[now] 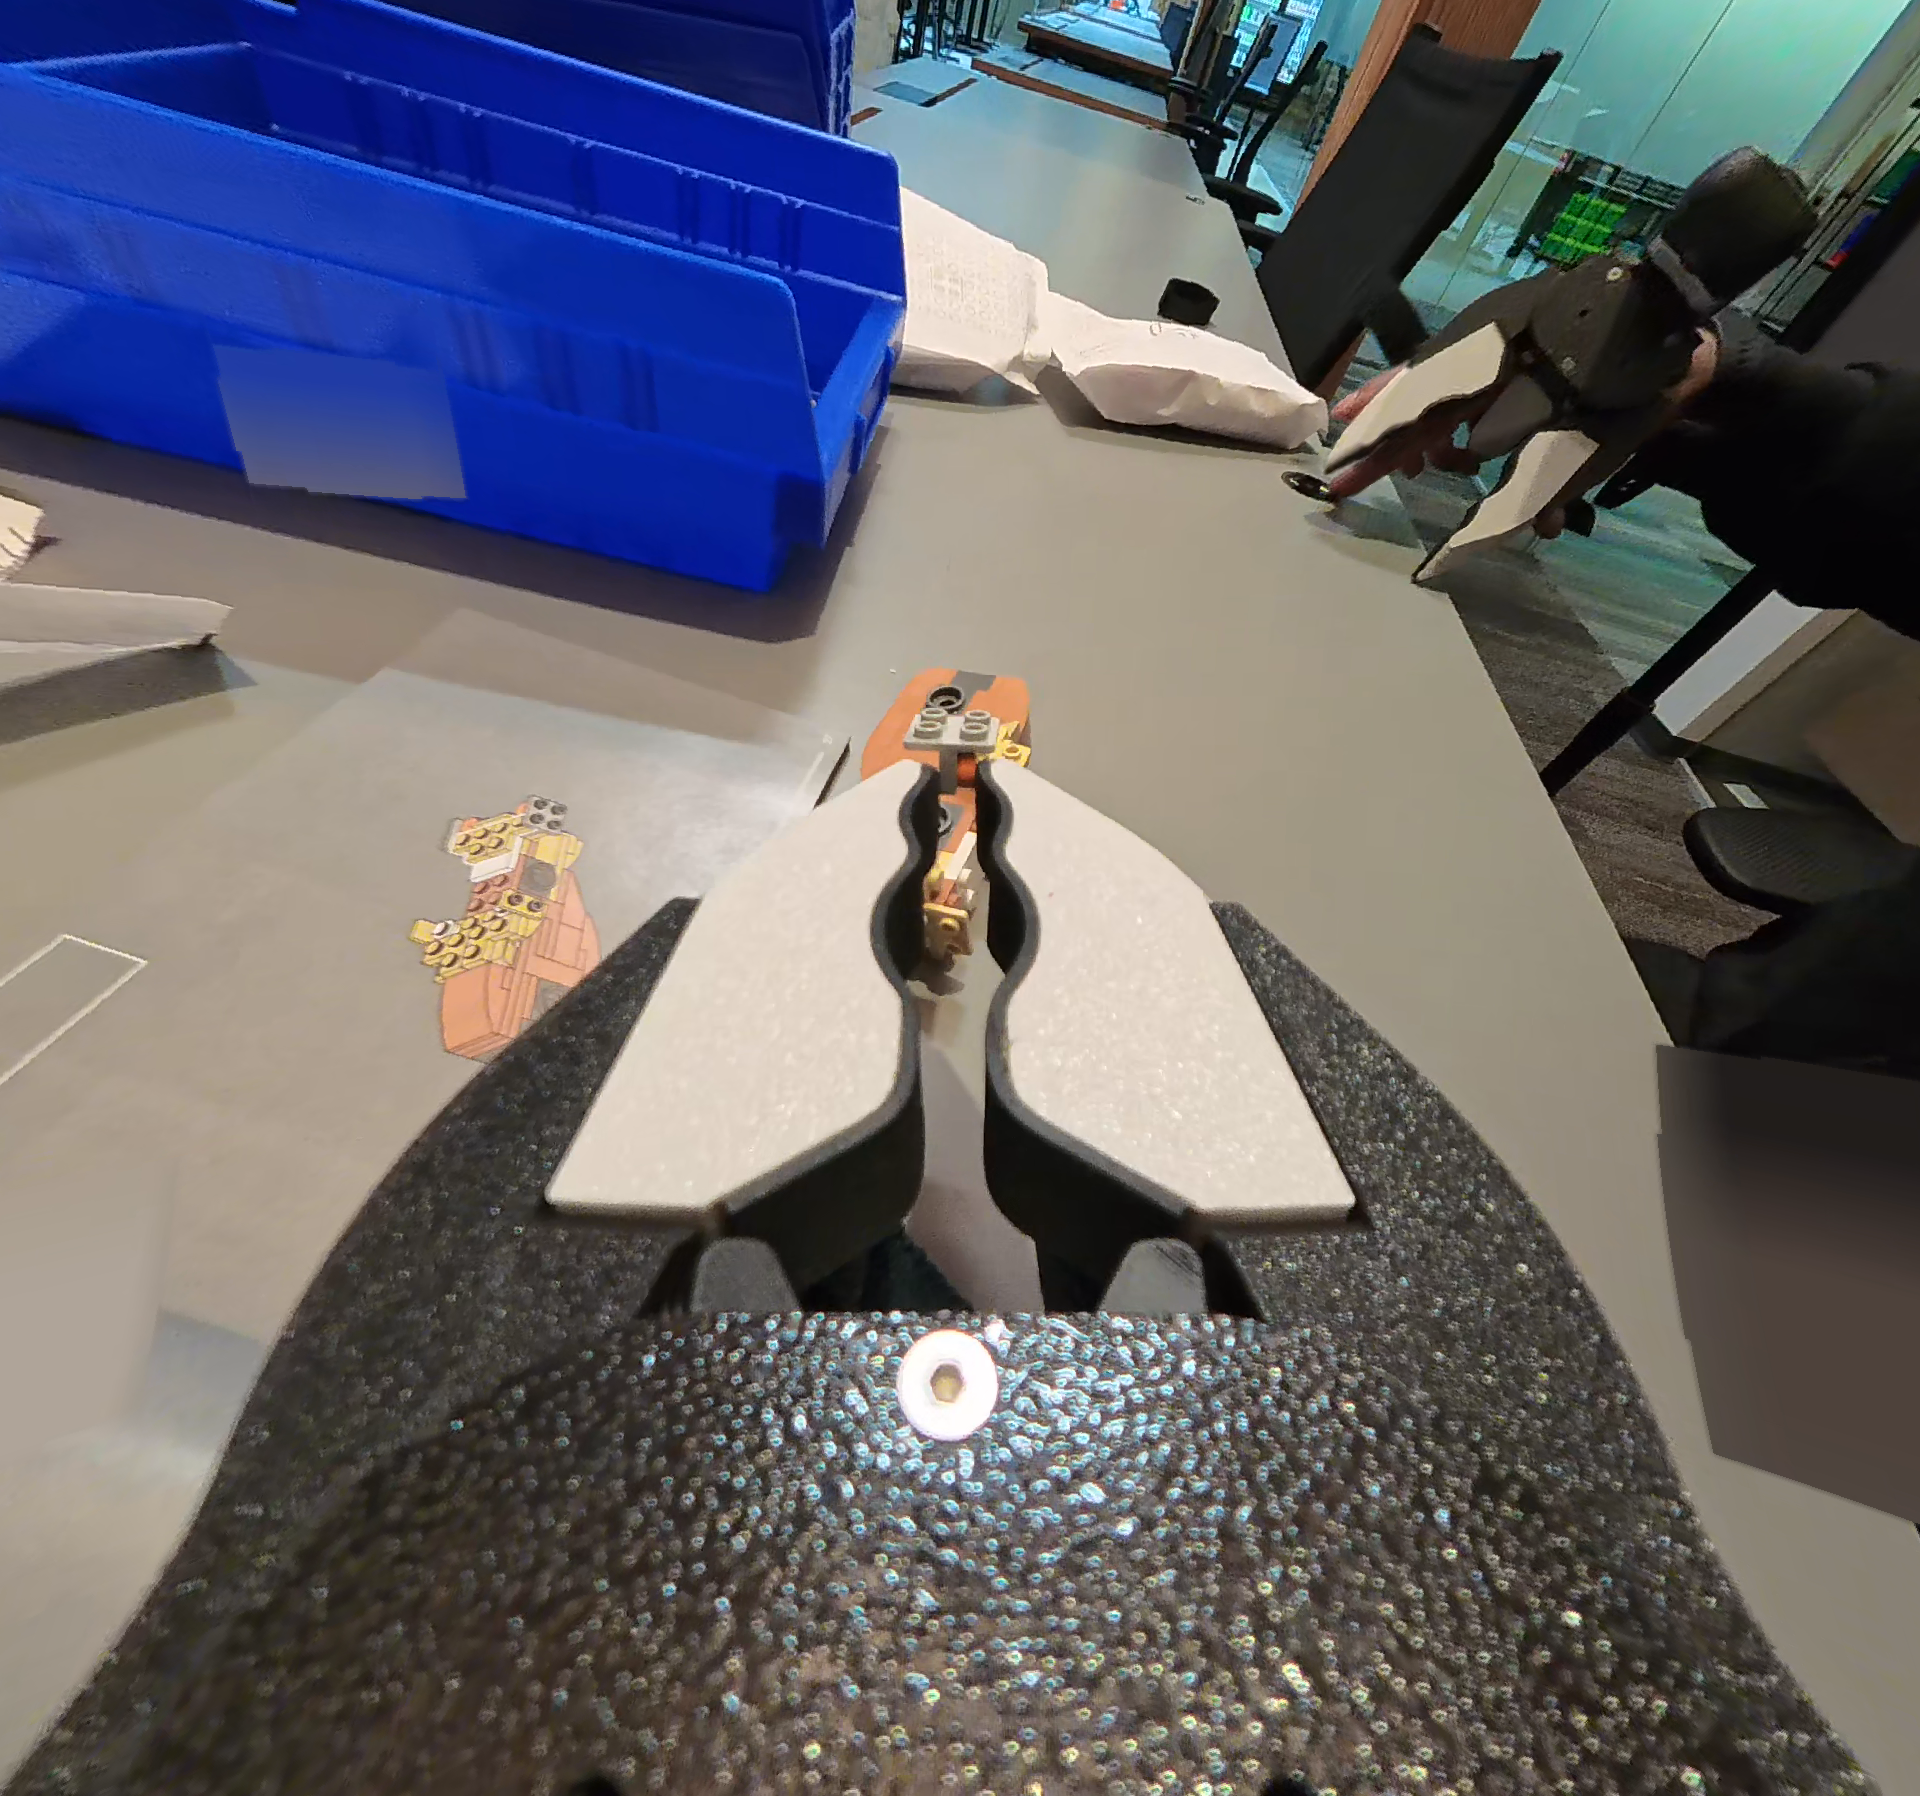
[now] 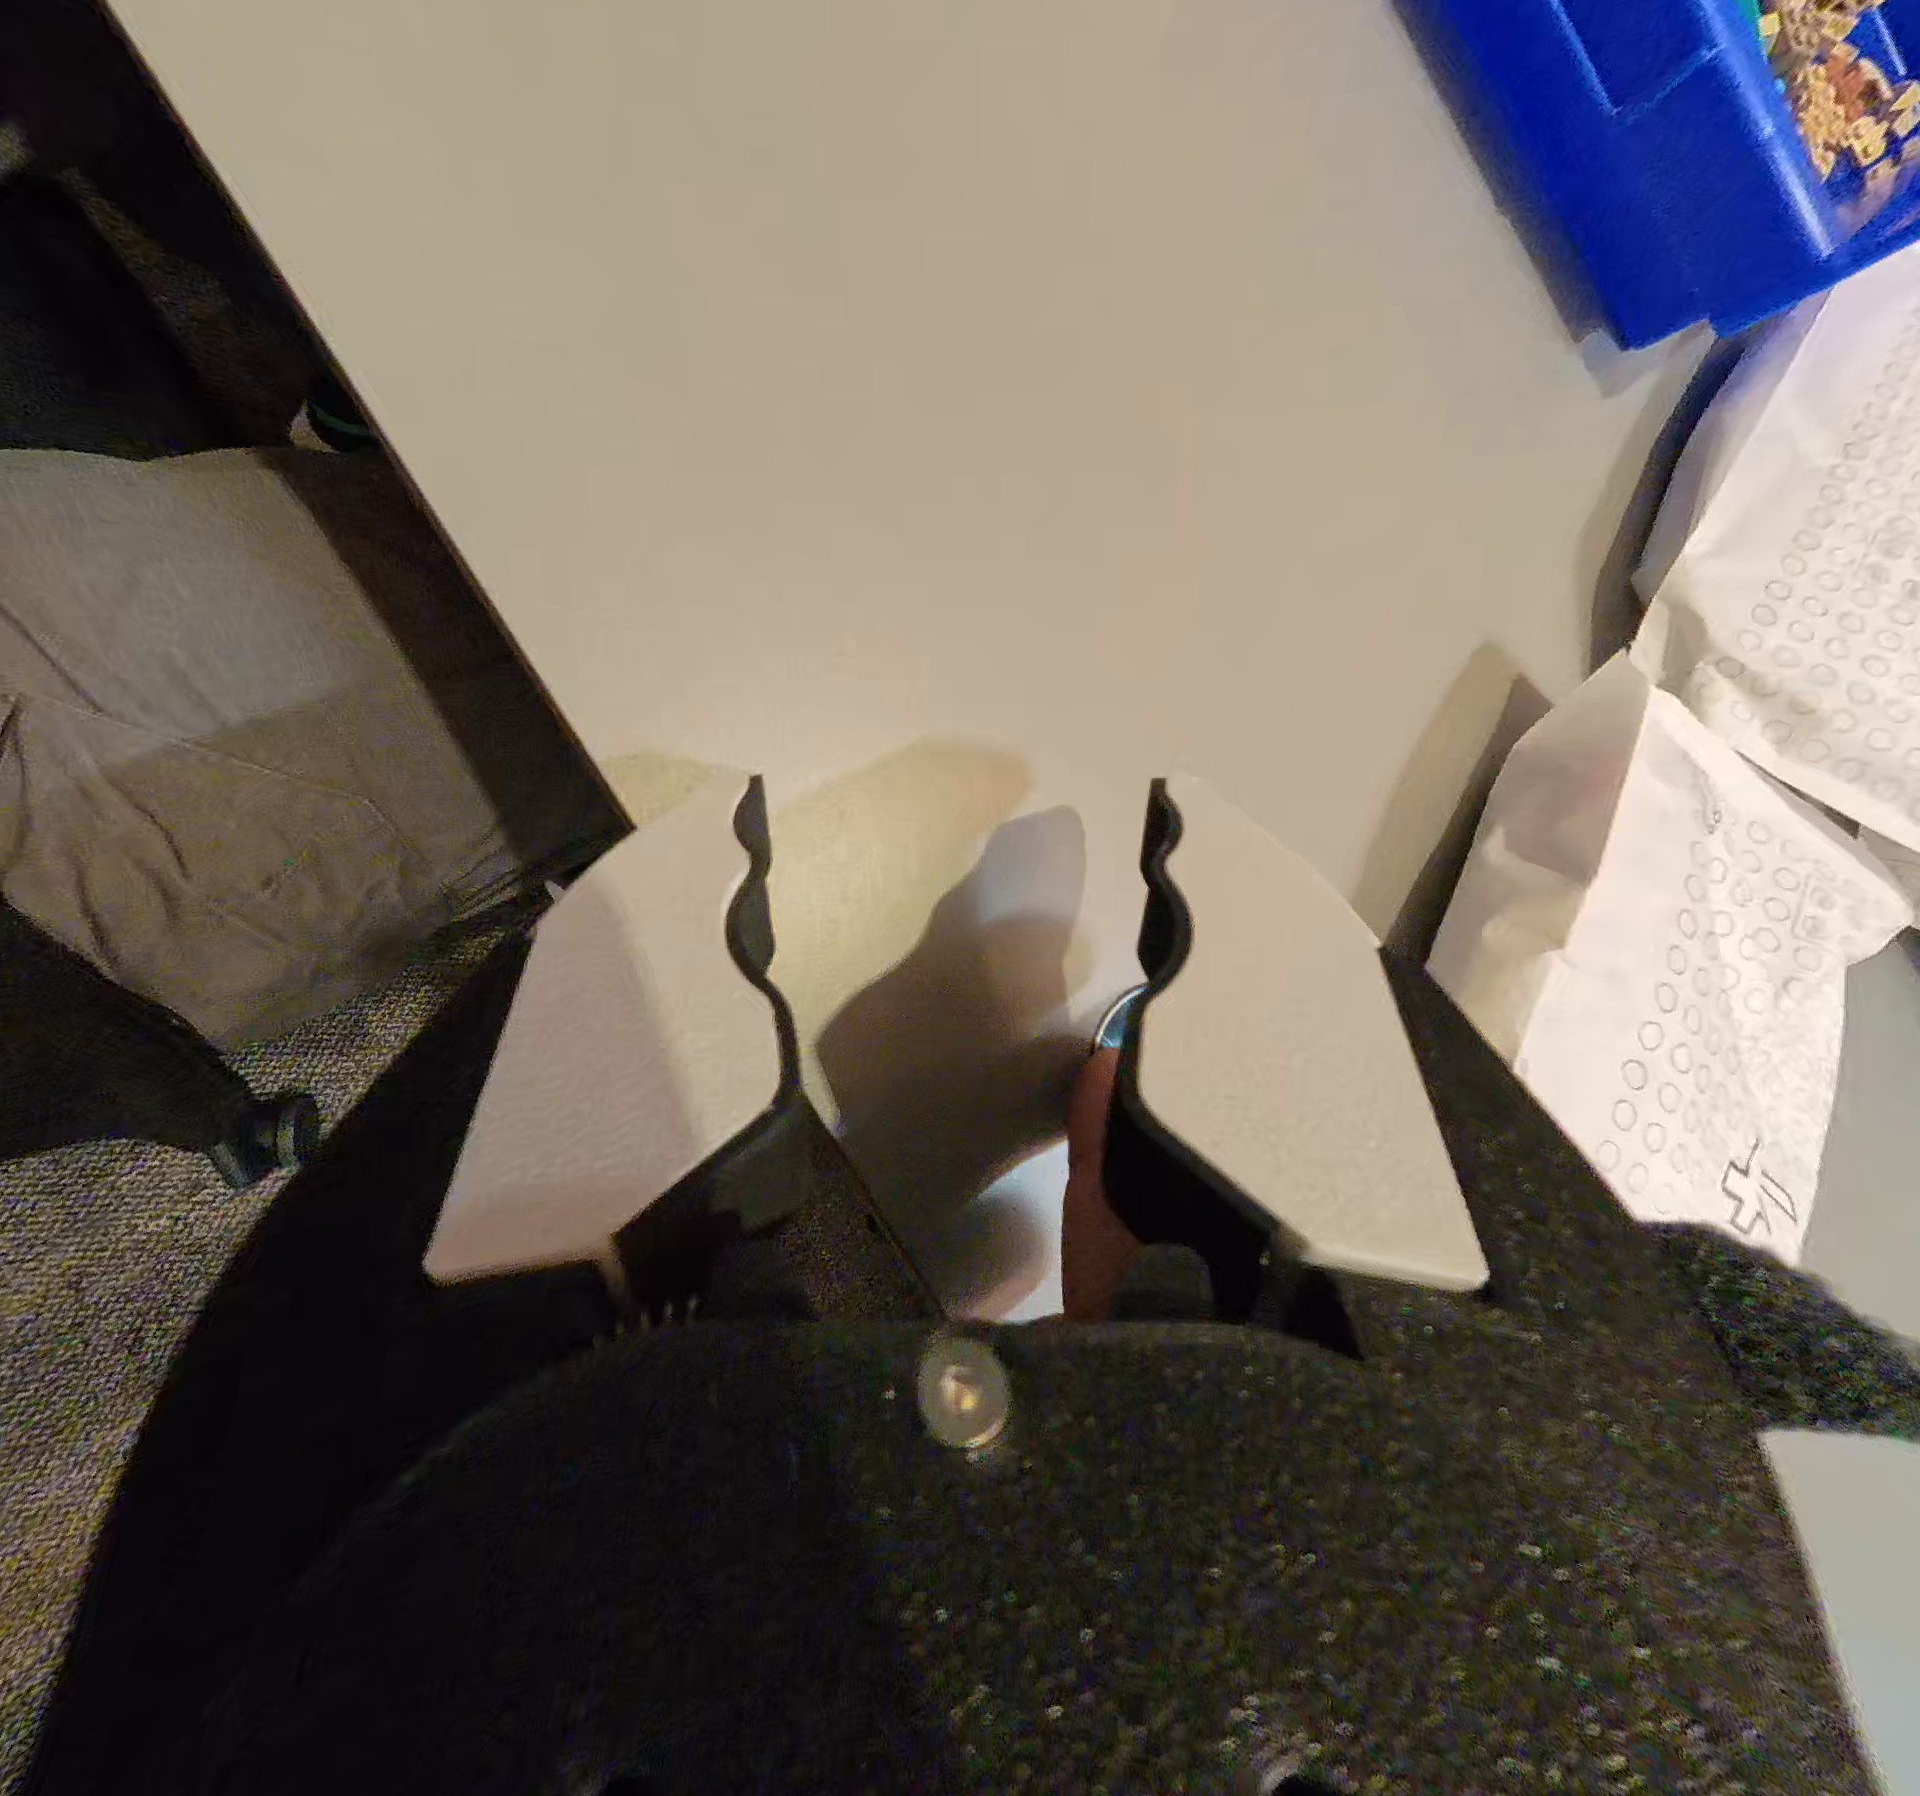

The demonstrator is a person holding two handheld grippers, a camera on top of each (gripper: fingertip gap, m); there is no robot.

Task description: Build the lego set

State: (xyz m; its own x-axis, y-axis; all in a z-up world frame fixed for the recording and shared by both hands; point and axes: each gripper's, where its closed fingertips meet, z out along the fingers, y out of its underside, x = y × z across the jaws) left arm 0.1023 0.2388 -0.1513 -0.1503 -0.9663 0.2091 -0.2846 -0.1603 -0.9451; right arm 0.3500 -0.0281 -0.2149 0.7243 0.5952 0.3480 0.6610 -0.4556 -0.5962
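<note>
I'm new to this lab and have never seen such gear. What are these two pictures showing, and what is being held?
These are two hand-held grasping tools, each with a camera looking along its two grey fingers. The left wrist view shows the left tool shut on a small orange and yellow lego model above the grey table. Beside it lie an instruction sheet, blue bins and white paper bags. Far right there is the right tool, held by a hand. The right wrist view looks down from the right tool, open and empty, over the table edge.
</note>
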